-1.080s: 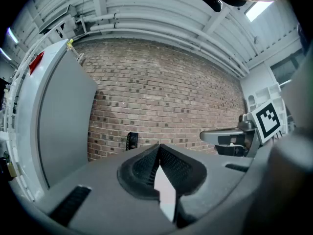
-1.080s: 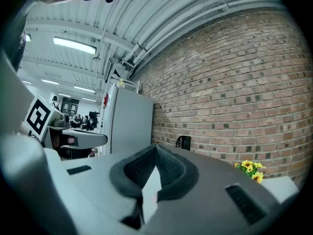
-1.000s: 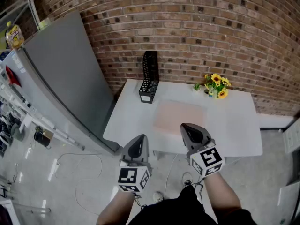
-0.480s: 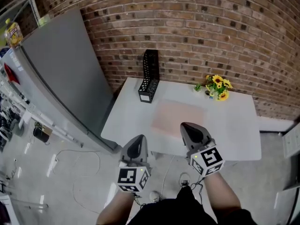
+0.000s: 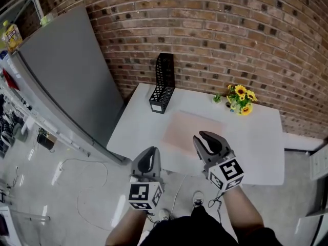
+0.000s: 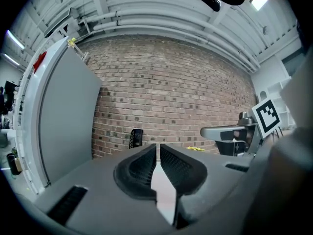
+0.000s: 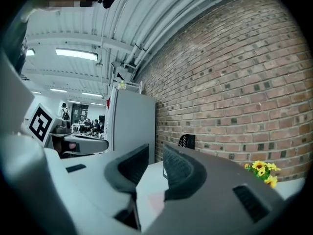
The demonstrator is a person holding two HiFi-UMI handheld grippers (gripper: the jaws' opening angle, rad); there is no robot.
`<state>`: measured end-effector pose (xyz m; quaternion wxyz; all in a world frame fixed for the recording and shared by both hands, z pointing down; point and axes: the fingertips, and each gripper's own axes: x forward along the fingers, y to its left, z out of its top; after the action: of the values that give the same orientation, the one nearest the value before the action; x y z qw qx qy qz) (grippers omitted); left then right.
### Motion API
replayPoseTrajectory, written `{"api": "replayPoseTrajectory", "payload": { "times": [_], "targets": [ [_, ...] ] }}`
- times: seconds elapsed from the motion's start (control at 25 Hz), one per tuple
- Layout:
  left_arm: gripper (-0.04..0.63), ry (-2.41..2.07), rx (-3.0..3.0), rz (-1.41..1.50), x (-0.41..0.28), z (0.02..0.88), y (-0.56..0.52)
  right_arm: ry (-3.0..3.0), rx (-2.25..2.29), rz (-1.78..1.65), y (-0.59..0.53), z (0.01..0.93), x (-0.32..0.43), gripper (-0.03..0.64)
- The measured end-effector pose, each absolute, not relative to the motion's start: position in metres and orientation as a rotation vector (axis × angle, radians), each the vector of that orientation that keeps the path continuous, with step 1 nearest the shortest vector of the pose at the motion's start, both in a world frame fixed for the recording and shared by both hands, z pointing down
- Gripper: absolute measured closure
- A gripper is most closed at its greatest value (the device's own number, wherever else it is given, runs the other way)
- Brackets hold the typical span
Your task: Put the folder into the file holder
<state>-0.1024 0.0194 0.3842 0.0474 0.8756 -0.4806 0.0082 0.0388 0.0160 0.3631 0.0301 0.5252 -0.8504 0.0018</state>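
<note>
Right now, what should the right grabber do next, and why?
Probably move the right gripper forward to the near edge of the pink folder. The folder lies flat on the white table, untouched, and the jaws have just been opening with nothing between them.

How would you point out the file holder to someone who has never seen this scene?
A white table stands against the brick wall. At its far left corner is the file holder: tall, black and meshed, unlike the flat pink folder and the yellow flowers.
</note>
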Motion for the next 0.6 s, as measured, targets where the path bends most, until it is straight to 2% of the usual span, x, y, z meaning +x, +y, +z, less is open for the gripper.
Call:
{"api": "replayPoseTrajectory", "payload": {
  "times": [0.04, 0.16, 0.4, 0.6],
  "targets": [
    [0.581, -1.472, 2.666, 0.030, -0.098, 0.385, 0.017, -2.629, 1.606, 0.008, 0.012, 0.363, 0.042, 0.518],
    [0.511, -1.490, 2.650, 0.040, -0.087, 0.389, 0.010, -2.651, 1.563, 0.015, 0.000, 0.367, 0.052, 0.496],
    [0.448, -1.553, 2.602, 0.072, -0.066, 0.398, -0.006, -2.698, 1.462, 0.026, -0.025, 0.375, 0.069, 0.459],
    [0.422, -1.616, 2.548, 0.090, -0.050, 0.403, -0.016, -2.735, 1.374, 0.045, -0.044, 0.382, 0.082, 0.439]
  ]
}}
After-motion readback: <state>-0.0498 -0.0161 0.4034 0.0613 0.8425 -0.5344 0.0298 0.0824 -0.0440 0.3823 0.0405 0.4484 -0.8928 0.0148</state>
